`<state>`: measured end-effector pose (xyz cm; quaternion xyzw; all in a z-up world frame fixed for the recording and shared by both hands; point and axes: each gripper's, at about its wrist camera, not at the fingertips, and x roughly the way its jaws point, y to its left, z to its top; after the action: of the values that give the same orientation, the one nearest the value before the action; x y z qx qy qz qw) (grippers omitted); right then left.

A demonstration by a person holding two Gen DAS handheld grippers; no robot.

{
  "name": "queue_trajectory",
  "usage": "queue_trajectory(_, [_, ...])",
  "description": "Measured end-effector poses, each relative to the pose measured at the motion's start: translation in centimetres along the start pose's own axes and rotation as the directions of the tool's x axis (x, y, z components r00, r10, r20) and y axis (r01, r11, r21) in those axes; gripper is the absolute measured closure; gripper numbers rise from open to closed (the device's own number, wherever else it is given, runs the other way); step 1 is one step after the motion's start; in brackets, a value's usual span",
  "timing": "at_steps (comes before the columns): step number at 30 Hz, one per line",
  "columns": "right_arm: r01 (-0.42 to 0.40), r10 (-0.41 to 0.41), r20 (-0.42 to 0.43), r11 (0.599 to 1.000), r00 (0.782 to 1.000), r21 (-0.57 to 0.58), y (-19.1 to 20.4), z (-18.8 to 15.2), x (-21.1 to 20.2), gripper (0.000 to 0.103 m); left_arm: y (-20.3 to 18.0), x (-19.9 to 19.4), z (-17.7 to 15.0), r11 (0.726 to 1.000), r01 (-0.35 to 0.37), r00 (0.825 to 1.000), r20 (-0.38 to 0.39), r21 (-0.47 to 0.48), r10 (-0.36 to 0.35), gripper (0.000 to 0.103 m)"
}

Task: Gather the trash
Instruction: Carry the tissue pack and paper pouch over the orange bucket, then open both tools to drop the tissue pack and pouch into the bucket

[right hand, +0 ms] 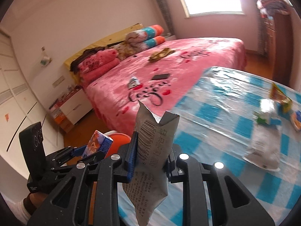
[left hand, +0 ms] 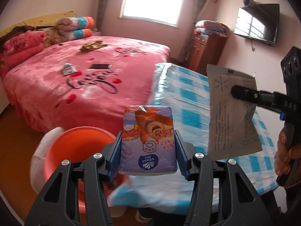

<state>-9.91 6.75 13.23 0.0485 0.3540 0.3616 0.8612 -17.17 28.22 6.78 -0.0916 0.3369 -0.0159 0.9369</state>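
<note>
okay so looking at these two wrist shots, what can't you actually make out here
- Left wrist view: inside of the orange bin, its bottom hidden behind the left gripper holding the tissue pack.
- Right wrist view: trash left on the checked table is motion-blurred; the small wrappers are unreadable.
- Grey wrapper in the right gripper: fine print too small.

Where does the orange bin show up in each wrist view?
Left wrist: orange bin at lower left, beside the left gripper holding the tissue pack.
Right wrist: only its rim shows, lower centre-left, behind the jaws.
Shared landmark: the phone on the pink bed.
</note>
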Motion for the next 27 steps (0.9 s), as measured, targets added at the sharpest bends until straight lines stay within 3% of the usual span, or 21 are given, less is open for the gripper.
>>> queue_trajectory(11, [-0.095,0.083,-0.082,0.983,0.993,-0.158,8.6,2.0,6.7,0.077,6.8,-0.4,-2.5,0.988,-0.109,0.994,-0.026,-0.112,0.107,0.050])
queue_trajectory(25, [-0.172,0.123,-0.210,0.956,0.970,-0.237,15.1,-0.4,14.1,0.076,12.3,0.9,-5.4,0.956,-0.207,0.977,-0.095,-0.207,0.191,0.050])
queue_trajectory(27, [-0.145,0.091,-0.223,0.960,0.971,-0.239,15.6,-0.9,15.0,0.071,12.8,1.2,-5.6,0.944,-0.252,0.966,-0.106,-0.212,0.234,0.040])
